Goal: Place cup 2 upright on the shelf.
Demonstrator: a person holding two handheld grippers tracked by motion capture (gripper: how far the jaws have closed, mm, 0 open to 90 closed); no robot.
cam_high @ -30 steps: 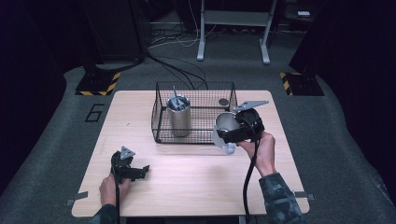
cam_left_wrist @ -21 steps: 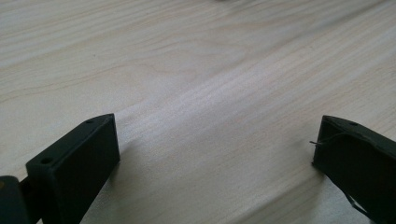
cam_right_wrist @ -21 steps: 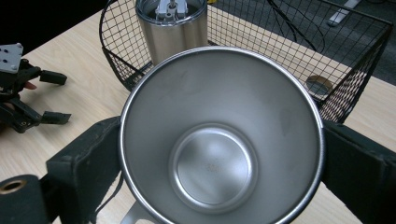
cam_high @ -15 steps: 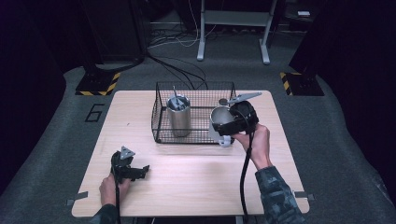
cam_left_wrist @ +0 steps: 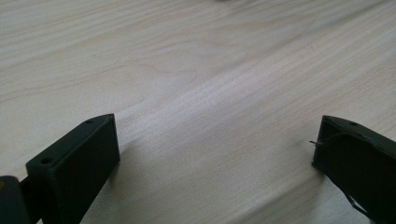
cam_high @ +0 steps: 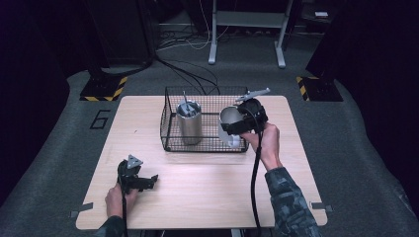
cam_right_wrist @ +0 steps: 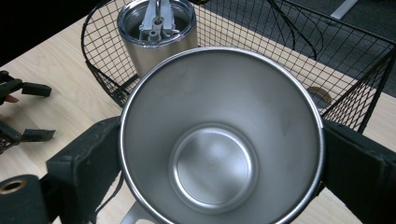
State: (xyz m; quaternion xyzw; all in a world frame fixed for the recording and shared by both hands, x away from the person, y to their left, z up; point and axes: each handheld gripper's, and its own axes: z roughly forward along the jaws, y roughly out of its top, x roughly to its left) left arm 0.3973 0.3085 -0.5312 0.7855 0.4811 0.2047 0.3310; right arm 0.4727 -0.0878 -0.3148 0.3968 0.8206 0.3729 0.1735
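Right gripper [cam_high: 236, 127] clamped a steel mug [cam_right_wrist: 219, 140] by its sides, held over the wire basket's [cam_high: 170, 143] right end; judged mid-placing. Next: lower it beside the lidded tumbler [cam_high: 189, 123]. Right gripper view showed the mug's empty inside. Left gripper [cam_high: 143, 181] rested agape on the table [cam_high: 207, 182].

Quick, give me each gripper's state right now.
Left gripper: open, holding nothing, resting low on the table.
Right gripper: shut on the steel cup, at the wire basket.
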